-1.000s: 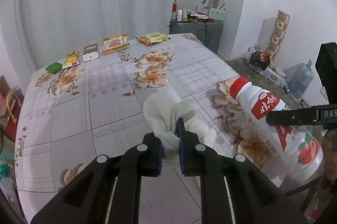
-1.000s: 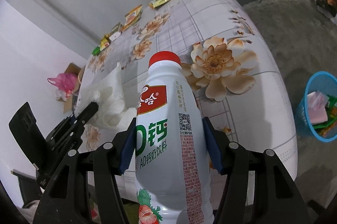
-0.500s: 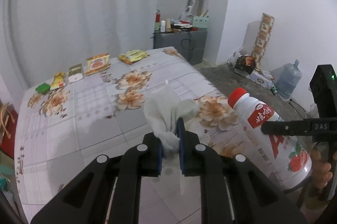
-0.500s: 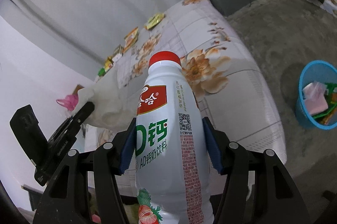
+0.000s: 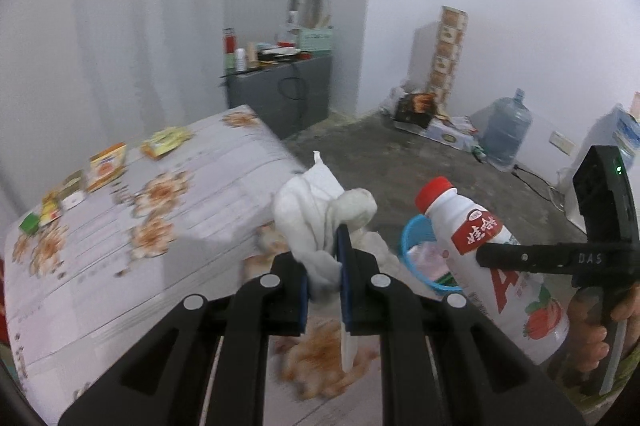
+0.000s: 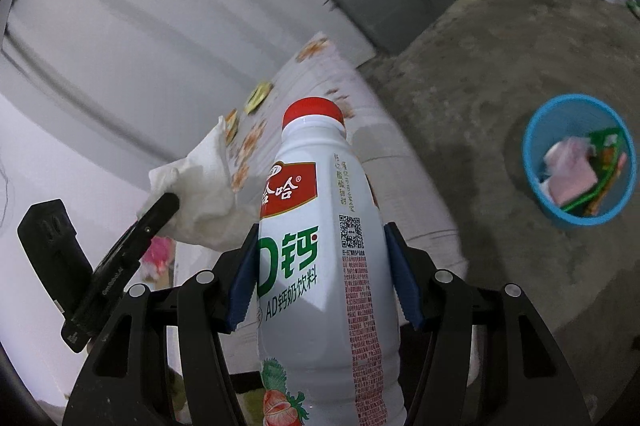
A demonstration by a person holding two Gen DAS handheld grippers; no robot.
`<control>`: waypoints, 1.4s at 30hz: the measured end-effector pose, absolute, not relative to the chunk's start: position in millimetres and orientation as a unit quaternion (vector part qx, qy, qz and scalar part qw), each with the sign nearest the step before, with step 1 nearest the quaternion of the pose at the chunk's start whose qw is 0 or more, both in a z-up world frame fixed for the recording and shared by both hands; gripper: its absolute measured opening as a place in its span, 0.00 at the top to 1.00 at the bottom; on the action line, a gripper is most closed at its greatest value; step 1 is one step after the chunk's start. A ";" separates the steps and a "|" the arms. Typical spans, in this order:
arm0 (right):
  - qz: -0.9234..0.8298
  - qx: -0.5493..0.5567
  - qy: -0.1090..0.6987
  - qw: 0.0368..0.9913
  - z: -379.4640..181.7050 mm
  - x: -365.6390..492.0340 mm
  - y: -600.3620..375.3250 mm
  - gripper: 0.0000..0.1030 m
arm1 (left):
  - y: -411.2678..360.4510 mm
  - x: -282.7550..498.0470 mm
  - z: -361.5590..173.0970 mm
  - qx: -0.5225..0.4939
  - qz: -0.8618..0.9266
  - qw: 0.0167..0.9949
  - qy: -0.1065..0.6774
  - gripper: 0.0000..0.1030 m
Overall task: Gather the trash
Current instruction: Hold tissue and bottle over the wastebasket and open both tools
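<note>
With my left gripper pinched on the tissue and my right gripper clamping the bottle, I've swung both off the table toward the bin, ready for dumping.

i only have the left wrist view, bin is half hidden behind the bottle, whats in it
Observer: In the right wrist view the blue bin stands on the floor, fully visible. It holds a pink wrapper and a green packet.
Operator: is it full
Observer: No. The bin's inner wall shows bare above the trash on the near side.
Operator: how does the right gripper hold the bottle
Observer: The right gripper clamps the bottle at mid-body, one blue pad on each side, red cap pointing away from the camera.
Operator: anything printed on its far side
Observer: A QR code and a column of red small print.
</note>
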State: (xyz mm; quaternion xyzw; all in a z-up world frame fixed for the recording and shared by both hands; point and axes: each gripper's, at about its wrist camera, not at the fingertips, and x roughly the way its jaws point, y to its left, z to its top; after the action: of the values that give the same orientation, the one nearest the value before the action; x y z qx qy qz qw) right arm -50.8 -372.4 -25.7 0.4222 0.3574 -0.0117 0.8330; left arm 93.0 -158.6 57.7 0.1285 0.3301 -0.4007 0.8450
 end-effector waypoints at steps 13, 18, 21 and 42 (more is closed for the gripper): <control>-0.176 0.479 0.300 0.806 -50.8 -142.2 -477.8 0.45 | -302.0 69.4 39.0 0.164 -0.498 0.765 0.374 0.89; -0.244 0.487 0.300 0.783 -71.4 -171.0 -504.7 0.45 | -363.9 65.9 12.6 0.173 -0.523 0.722 0.417 0.89; -0.257 0.505 0.304 0.766 -88.1 -177.2 -514.3 0.45 | -397.2 62.0 -11.3 0.195 -0.526 0.704 0.436 0.88; -0.278 0.614 0.302 0.674 -196.2 -143.4 -583.2 0.28 | -528.8 86.7 -103.4 0.248 -0.498 0.682 0.474 0.42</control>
State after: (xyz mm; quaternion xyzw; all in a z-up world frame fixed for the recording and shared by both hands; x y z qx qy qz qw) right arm -143.4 -583.2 -196.2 0.6143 0.3023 -0.2780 0.6737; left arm 86.7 -528.8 -103.4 0.2485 0.4736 -0.4983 0.6825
